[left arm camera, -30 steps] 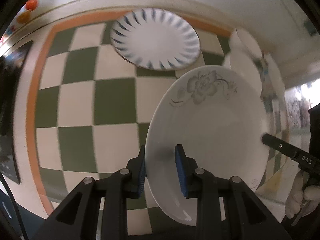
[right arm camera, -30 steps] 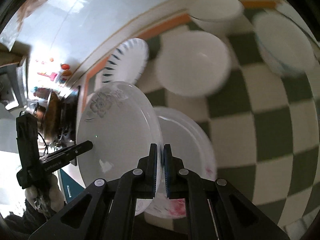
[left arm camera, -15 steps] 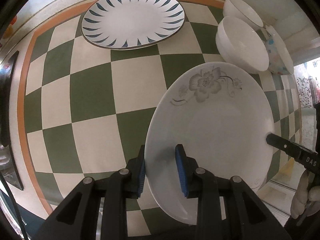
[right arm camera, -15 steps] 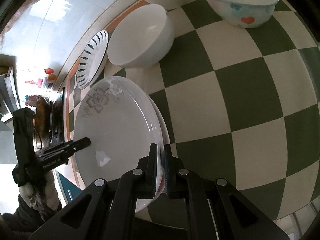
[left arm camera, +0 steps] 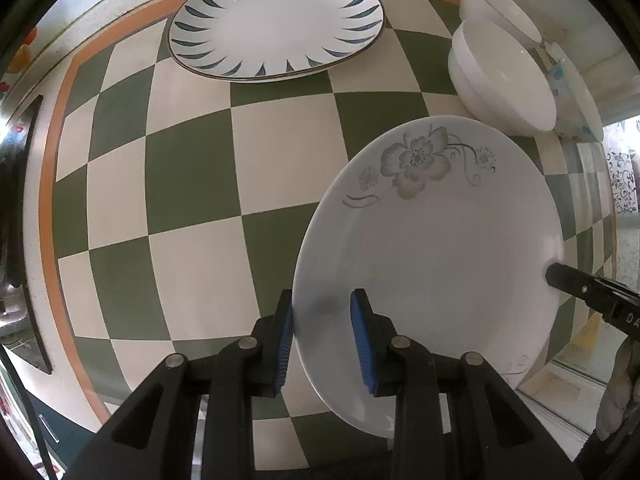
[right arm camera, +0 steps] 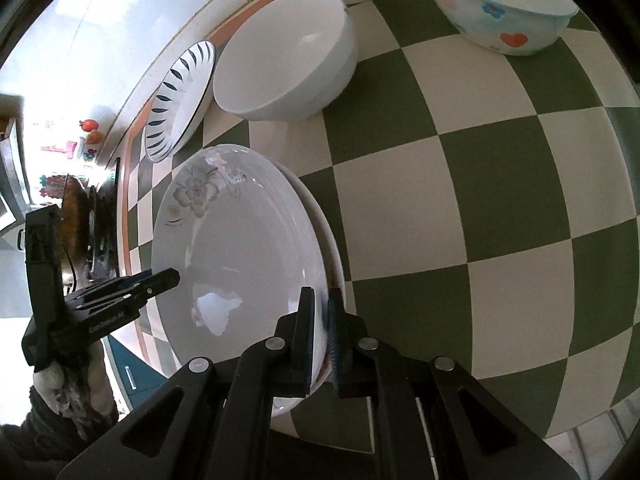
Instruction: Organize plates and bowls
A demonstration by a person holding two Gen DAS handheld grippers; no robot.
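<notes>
Both tongs grip one white plate w/ a grey flower print (left arm camera: 432,248), each from an opposite edge. Left tongs (left arm camera: 322,334) point down; blue pads sit either side of the plate's near rim, one above and one under, narrow gap, clamped on it. Right tongs (right arm camera: 320,330) are nearly closed, pinching the rim on the far side; in the left view only one black tip of them shows at the plate's right edge (left arm camera: 560,276).

Plate is tilted, held above the green-and-cream checked tabletop (left arm camera: 192,184). In the right view a second white plate (right arm camera: 320,216) lies right under it, its rim showing past the held plate's right edge; a bit of pink print peeks out near the right tongs. Can't tell if the two plates touch.

Other stuff on the tabletop:
- Oval plate w/ dark blue leaf marks around the rim (left arm camera: 276,20), at the far side near the orange border, well apart from the held plate.
- Plain white bowl (left arm camera: 500,84), just beyond the held plate's flower end.
- Another white bowl w/ a thin dark rim (left arm camera: 496,8) behind it, close or touching.
- Bowl w/ blue flowers and a red heart (right arm camera: 500,4) to the right of those.

A gloved hand (right arm camera: 68,384) holds the left tongs' grip, seen in the right view.
</notes>
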